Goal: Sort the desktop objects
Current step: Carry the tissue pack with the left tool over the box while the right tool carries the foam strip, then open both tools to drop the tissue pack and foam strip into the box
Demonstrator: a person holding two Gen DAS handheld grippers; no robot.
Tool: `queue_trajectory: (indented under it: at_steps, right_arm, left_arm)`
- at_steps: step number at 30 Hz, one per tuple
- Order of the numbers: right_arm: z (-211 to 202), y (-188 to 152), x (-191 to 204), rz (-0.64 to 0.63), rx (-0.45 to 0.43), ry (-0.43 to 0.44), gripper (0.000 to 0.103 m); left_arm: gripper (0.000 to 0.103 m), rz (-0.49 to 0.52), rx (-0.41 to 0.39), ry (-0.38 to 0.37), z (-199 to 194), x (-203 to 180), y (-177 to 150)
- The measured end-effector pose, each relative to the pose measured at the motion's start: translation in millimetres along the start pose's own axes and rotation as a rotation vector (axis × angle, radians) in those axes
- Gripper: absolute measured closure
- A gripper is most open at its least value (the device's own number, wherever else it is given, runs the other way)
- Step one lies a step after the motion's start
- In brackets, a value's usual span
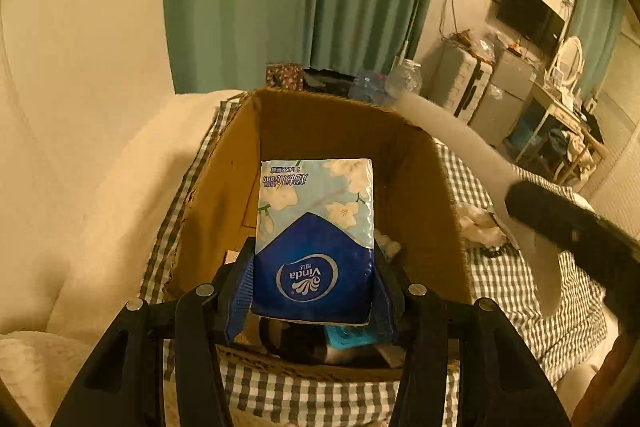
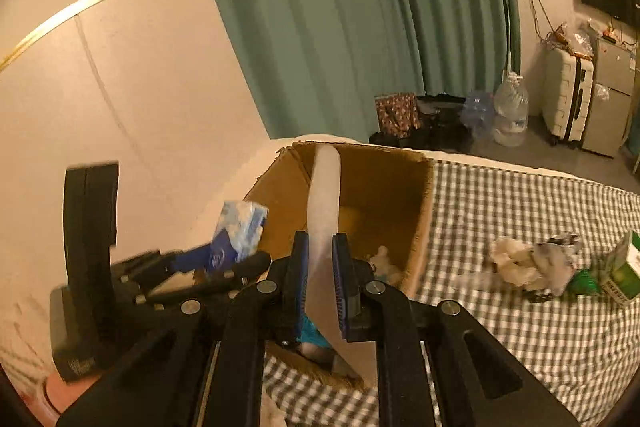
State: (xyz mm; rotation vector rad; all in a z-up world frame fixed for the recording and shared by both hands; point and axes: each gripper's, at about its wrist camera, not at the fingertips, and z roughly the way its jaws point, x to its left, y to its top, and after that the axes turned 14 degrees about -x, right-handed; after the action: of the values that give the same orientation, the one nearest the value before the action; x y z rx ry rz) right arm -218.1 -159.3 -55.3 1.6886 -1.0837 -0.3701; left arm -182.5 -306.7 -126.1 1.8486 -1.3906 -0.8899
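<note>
Left tool (image 1: 314,291): blue pads clamp one blue-and-white floral soft tissue pack (image 1: 316,227), held above the open brown cardboard box (image 1: 216,187). Only the left wrist view shows the pack's printed face; box contents under it are mostly hidden.

Right tool (image 2: 320,267): jaws closed on one long pale translucent flat strip (image 2: 325,195), which extends over the box. Only the right wrist view shows the clutter farther along the green-checked bed cover (image 2: 520,327): one crumpled white tissue wad (image 2: 516,259), one green-and-white carton (image 2: 624,271). That view also shows the left tool and tissue pack at the box's left edge
</note>
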Motion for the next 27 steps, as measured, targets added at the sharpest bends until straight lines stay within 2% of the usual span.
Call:
queue_trajectory:
  at_steps: [2, 3, 4, 5, 6, 8, 10, 13, 17, 21, 24, 27]
  right_arm:
    - [14, 2, 0, 0.023, -0.006, 0.002, 0.087]
    - [17, 3, -1, 0.044, -0.016, -0.001, 0.087]
    - [20, 6, -4, 0.063, -0.02, -0.002, 0.084]
    - [24, 9, -5, 0.087, -0.017, 0.006, 0.066]
    - [26, 12, -6, 0.103, -0.015, 0.006, 0.037]
    - [26, 18, -11, 0.145, -0.041, -0.012, 0.019]
    - [21, 24, -12, 0.159, -0.082, -0.003, 0.019]
    - [11, 23, -22, 0.132, -0.099, -0.045, 0.019]
    - [-26, 8, -51, 0.101, -0.154, -0.116, 0.017]
    - [-92, -14, -97, 0.076, -0.235, -0.25, 0.013]
    - [-135, -25, -134, 0.054, -0.223, -0.36, 0.012]
    - [-184, -38, -180, 0.046, -0.23, -0.508, 0.01]
  left_arm:
    - [0.033, -0.011, 0.006, -0.018, 5, 4, -3]
    - [0.011, -0.016, 0.0, 0.001, 7, 7, -4]
    - [0.002, -0.019, -0.019, 0.026, 6, 9, -5]
    - [0.002, -0.019, -0.051, 0.041, 4, 11, -6]
    - [0.002, -0.015, -0.059, 0.031, 4, 12, -8]
    - [0.002, 0.009, -0.033, -0.012, 9, 11, -11]
    - [0.002, 0.024, -0.01, -0.009, 13, 8, -14]
    - [0.002, 0.011, -0.008, 0.01, 13, 8, -22]
    - [0.002, 0.005, 0.002, 0.007, 8, -3, -25]
    - [0.0, 0.054, -0.023, -0.021, -9, -29, -33]
    - [0.0, 0.091, -0.024, -0.049, -20, -53, -41]
    - [0.0, 0.12, -0.019, -0.072, -31, -88, -47]
